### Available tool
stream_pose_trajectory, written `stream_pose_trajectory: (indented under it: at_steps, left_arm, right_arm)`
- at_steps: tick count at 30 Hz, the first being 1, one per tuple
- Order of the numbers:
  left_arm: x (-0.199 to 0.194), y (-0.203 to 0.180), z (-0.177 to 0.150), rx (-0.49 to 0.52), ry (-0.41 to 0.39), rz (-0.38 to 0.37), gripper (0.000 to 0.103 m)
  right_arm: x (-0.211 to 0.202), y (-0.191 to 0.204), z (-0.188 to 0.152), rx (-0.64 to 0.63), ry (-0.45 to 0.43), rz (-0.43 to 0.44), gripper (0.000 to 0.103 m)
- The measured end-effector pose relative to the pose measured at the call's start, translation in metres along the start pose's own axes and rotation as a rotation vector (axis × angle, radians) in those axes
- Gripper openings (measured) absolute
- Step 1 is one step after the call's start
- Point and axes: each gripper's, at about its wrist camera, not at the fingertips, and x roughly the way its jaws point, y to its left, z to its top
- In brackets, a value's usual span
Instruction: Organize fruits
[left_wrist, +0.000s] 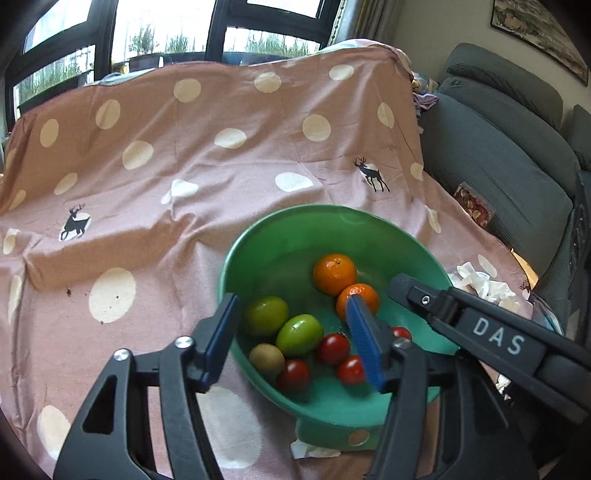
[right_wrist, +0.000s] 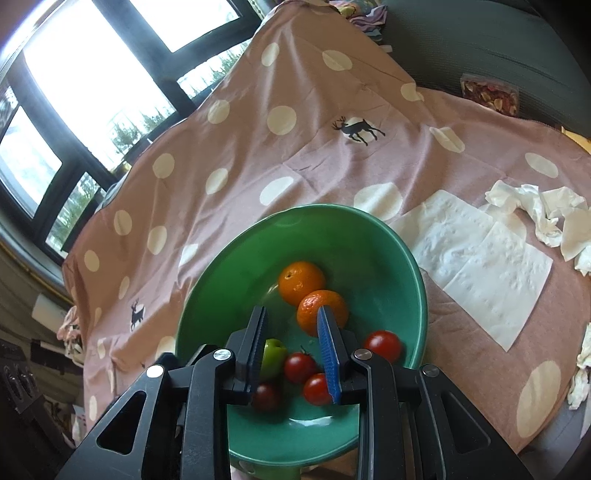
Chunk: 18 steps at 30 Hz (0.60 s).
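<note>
Two tools hang over one green bowl (left_wrist: 280, 236) sitting on a pink dotted cloth (left_wrist: 147, 166), and everything here is placed against that bowl. In the left wrist view, the left tool (left_wrist: 291, 339) has its fingers wide apart and holds nothing; it straddles the bowl's near-left rim, one finger outside the wall, the other over the fruit. Inside lie two oranges (left_wrist: 334, 274) toward the far side, two green fruits (left_wrist: 299, 334) and one kiwi (left_wrist: 266, 356) toward the near left, and four cherry tomatoes (left_wrist: 333, 348) along the near side. The right tool's arm crosses the bowl's right rim. In the right wrist view, the right tool (right_wrist: 293, 350) is also parted and empty, poised above the bowl's near half; three tomatoes (right_wrist: 299, 367) show clearly, a darker fourth is in shadow, and one green fruit (right_wrist: 273, 356) sits against the left finger. The nearer orange (right_wrist: 321, 310) lies just beyond the right finger. The right tool looks closer to the tomatoes, which lie directly below and between its fingers. Two flat tissues (right_wrist: 476, 266) lie right of the bowl.
</note>
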Motion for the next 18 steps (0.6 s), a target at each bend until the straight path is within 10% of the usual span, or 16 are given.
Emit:
stream_pose_trajectory:
  at_steps: [6,18]
  left_arm:
    - [-0.017,0.005,0.002,-0.003,-0.031,0.039,0.088]
    - [-0.034,0.016,0.002,-0.035,-0.057,0.055,0.094]
  right_arm:
    - [-0.009,0.0,0.002,0.001,-0.035,-0.001,0.048]
    - [-0.016,0.004,0.003,-0.022,-0.055,-0.014,0.054]
